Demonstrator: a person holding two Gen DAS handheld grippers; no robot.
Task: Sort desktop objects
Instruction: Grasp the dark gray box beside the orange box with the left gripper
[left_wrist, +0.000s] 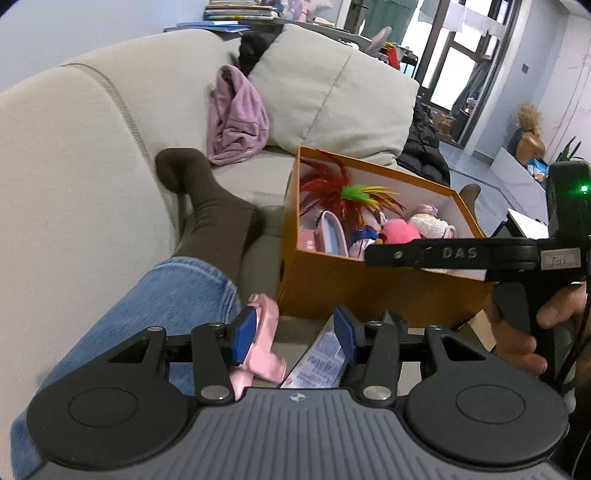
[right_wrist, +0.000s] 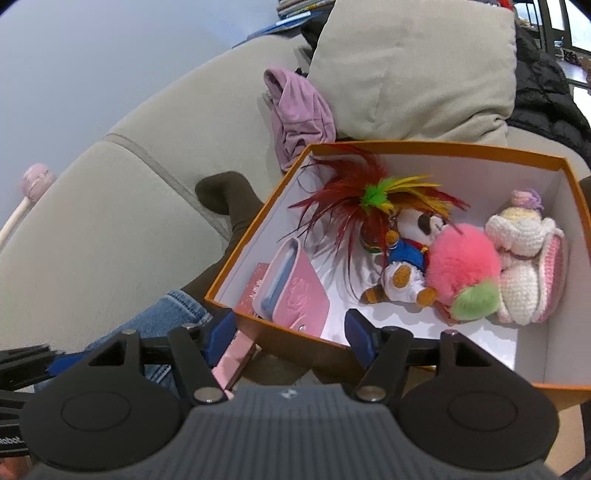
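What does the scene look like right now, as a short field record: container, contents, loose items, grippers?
container: orange cardboard box, white inside, open, on a beige sofa
contents: red feather toy, pink wallet, plush doll in blue, pink pompom, crocheted cream toy
loose items: pink object and printed packet before the box
left gripper: open
right gripper: open, holding nothing

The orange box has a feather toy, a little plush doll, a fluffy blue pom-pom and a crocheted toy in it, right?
Nearly. The pom-pom is pink with a green patch, not blue, as the right wrist view shows. The orange box does hold the feather toy, plush doll and crocheted toy.
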